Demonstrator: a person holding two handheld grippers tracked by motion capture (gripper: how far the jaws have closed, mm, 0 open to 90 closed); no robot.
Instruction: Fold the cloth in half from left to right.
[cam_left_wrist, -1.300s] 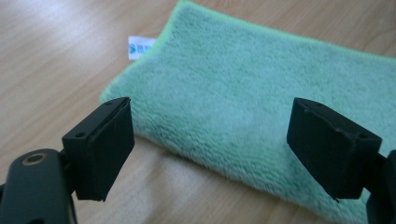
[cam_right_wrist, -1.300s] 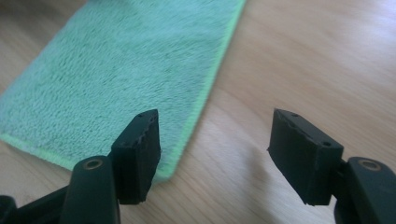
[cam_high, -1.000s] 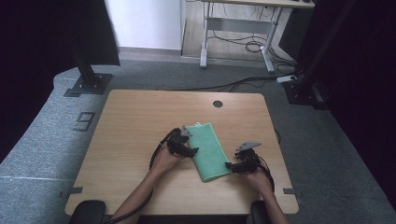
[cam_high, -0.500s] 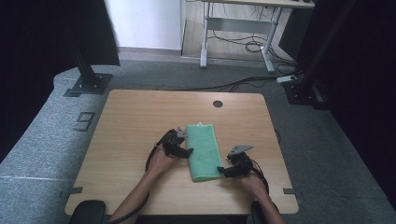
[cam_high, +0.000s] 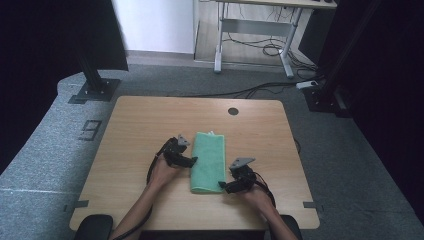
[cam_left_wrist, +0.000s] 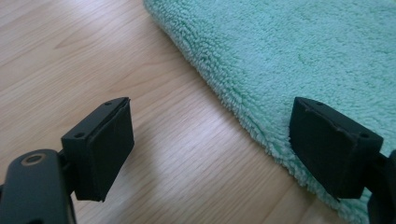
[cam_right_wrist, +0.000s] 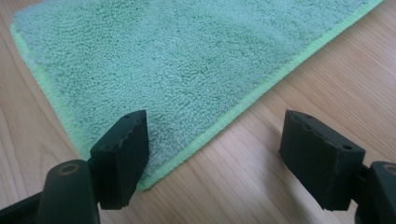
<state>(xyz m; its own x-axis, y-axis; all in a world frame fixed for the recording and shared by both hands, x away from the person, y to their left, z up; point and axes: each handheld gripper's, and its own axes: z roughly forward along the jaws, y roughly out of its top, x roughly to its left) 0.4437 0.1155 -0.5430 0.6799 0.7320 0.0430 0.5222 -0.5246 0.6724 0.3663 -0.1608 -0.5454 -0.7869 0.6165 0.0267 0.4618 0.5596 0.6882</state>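
Towel (cam_high: 208, 161) lies folded on the desk (cam_high: 135, 125) — both tools, left (cam_high: 192, 160) and right (cam_high: 221, 185), open and empty, the right's jaws just widening; next, grasp an edge.

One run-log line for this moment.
towel: folded, flat on table | left gripper: open, at left edge | right gripper: open, jaws just opening, at near corner

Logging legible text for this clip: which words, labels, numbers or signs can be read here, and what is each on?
"9": a large grey figure on the floor mat, left of the table in the high view.
The green towel shows a small pale tag at its far edge; nothing on it can be read.
Nothing else carries legible text.
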